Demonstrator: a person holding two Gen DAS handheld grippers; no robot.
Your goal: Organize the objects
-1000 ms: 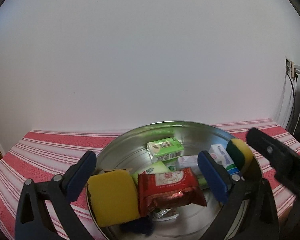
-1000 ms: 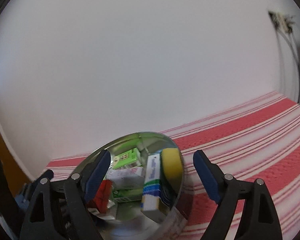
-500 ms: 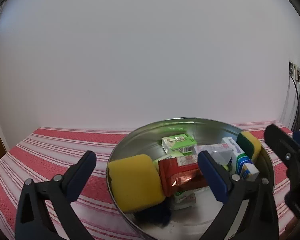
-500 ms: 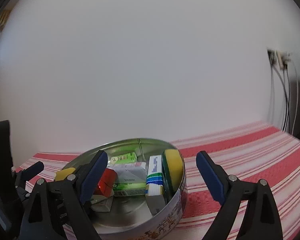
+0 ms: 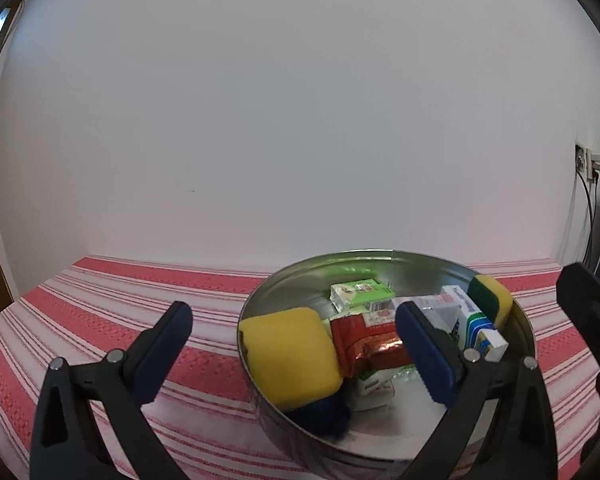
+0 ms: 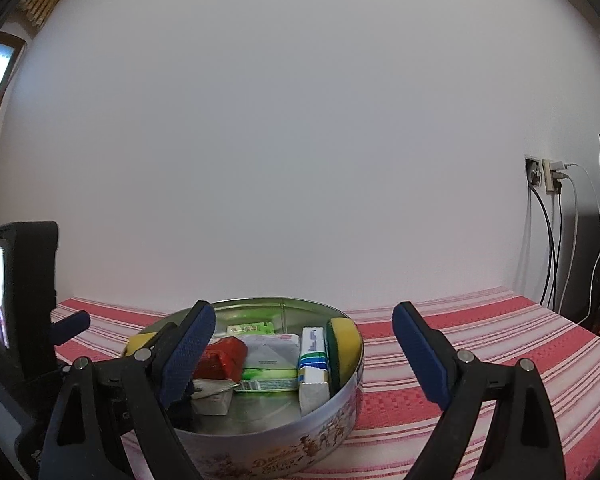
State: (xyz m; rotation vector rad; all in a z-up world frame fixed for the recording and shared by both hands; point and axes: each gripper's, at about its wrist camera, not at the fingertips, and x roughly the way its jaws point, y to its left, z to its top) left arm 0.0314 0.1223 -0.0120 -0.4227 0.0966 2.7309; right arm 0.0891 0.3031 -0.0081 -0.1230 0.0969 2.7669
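A round metal tin [image 5: 420, 264] stands on the red-and-white striped cloth and also shows in the right wrist view [image 6: 300, 440]. It holds a yellow sponge [image 5: 292, 356], a red snack packet [image 5: 370, 344], a green box [image 5: 360, 294], a white-and-blue box [image 5: 474, 322] and a yellow-green sponge [image 5: 494, 298]. My left gripper [image 5: 296, 354] is open and empty, just in front of the tin. My right gripper [image 6: 304, 352] is open and empty, near the tin's right side.
The striped cloth [image 5: 100, 300] covers the table up to a white wall. A wall socket with cables [image 6: 548, 178] is at the right. The left gripper's body with a small screen [image 6: 16, 300] shows at the left of the right wrist view.
Both grippers have pulled back and levelled out. The tin now looks farther away and sits to the right in the left wrist view. The objects in the tin have not moved.
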